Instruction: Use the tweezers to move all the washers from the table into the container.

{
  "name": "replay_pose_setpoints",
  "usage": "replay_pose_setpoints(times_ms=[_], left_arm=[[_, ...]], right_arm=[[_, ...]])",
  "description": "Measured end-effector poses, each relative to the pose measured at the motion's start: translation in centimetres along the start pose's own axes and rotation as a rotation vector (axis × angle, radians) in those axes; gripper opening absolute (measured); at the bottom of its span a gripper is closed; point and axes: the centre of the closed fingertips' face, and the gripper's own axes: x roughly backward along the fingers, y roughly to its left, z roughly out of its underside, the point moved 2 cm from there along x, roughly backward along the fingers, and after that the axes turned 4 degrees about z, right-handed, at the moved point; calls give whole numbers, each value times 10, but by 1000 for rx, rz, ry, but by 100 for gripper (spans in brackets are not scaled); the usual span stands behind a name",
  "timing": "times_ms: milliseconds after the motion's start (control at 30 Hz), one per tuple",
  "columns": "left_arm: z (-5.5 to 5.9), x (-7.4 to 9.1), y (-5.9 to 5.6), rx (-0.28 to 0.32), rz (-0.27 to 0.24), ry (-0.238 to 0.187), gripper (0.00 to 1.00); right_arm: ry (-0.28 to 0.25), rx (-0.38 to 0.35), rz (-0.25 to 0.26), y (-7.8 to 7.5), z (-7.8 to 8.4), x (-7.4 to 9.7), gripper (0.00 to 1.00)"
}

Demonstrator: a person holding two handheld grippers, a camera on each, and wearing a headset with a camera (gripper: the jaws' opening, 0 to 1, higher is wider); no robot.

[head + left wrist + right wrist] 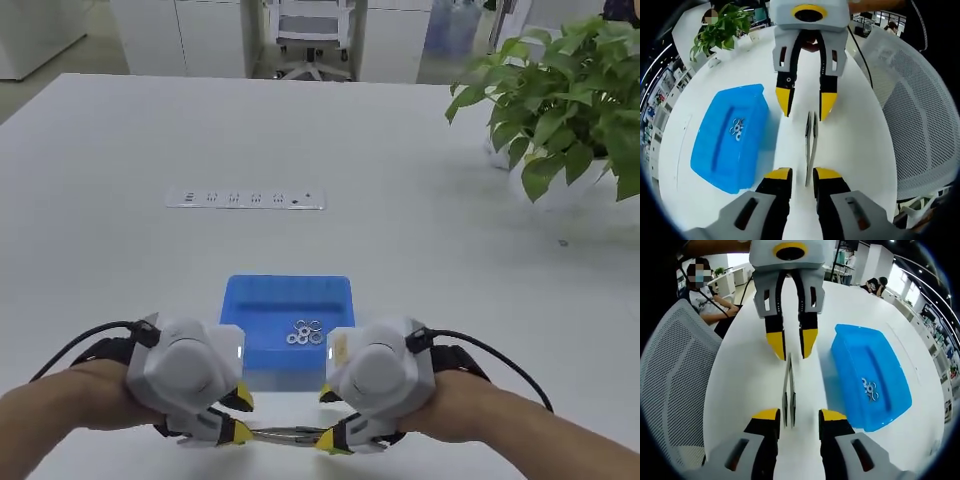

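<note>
The tweezers point(811, 145) could be knocked off the surface's point(420, 260) near edge by the open, empty left gripper point(803, 175) or right gripper point(799, 416) closing askew.

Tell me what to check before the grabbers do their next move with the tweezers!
1. Tweezers lie flat on the table, between the two grippers: ok.
2. Left gripper open, with one end of the tweezers between its jaws: ok.
3. Right gripper open, with the other end between its jaws: ok.
4. Tweezers gripped: not ok, neither gripper has closed on them.
5. Washers inside the blue container: ok, a small bunch lies in it.
6. Washers left on the table: cannot tell, since the grippers hide part of it.
</note>
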Motion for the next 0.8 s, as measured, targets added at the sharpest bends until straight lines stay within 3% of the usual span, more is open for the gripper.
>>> replay_pose_setpoints(times_ms=[267,467,567,800], left_arm=[[-2,26,1,102,-75,-106,31],[-5,44,0,196,-135,-227,43],[-7,54,0,214,-178,-285,48],[-7,69,-2,270,-238,-356,67]], right_arm=[[-47,-86,113,-16,6,29,48],[-139,-209,206,-30,11,52,58],[-176,-245,234,-33,14,62,63],[-247,-306,272,-34,19,80,75]])
